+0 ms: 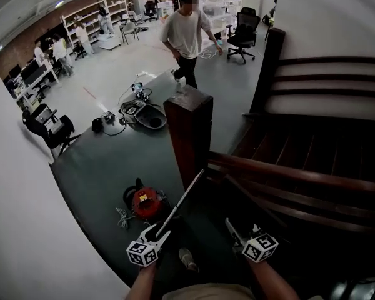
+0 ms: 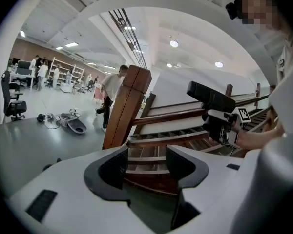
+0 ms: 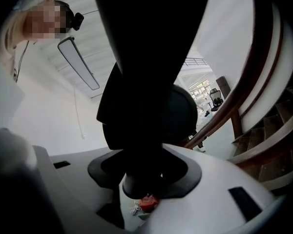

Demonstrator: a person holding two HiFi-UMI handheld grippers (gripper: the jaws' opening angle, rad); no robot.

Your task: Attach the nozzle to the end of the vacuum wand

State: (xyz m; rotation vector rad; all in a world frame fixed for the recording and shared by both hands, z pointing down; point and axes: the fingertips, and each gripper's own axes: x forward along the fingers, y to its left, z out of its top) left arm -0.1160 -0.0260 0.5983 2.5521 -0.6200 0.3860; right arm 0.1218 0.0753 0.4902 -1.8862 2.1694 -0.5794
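A slim pale vacuum wand (image 1: 184,199) slants from beside my left gripper (image 1: 155,233) up toward the wooden newel post (image 1: 189,130). In the left gripper view my left gripper (image 2: 146,167) stands open with only the stairs showing between its jaws. My right gripper (image 1: 231,229) is low on the right by the handrail. In the right gripper view it (image 3: 146,172) is shut on a black nozzle (image 3: 141,82) that fills the middle of the view. The left gripper view shows the same nozzle (image 2: 210,99) sticking up out of the right gripper (image 2: 224,126).
A red cable reel (image 1: 147,204) lies on the dark floor near my left gripper. Dark wooden stairs and handrails (image 1: 300,174) fill the right. A white wall (image 1: 19,217) is on the left. Farther off are vacuum parts (image 1: 144,114), an office chair (image 1: 50,130) and a walking person (image 1: 184,33).
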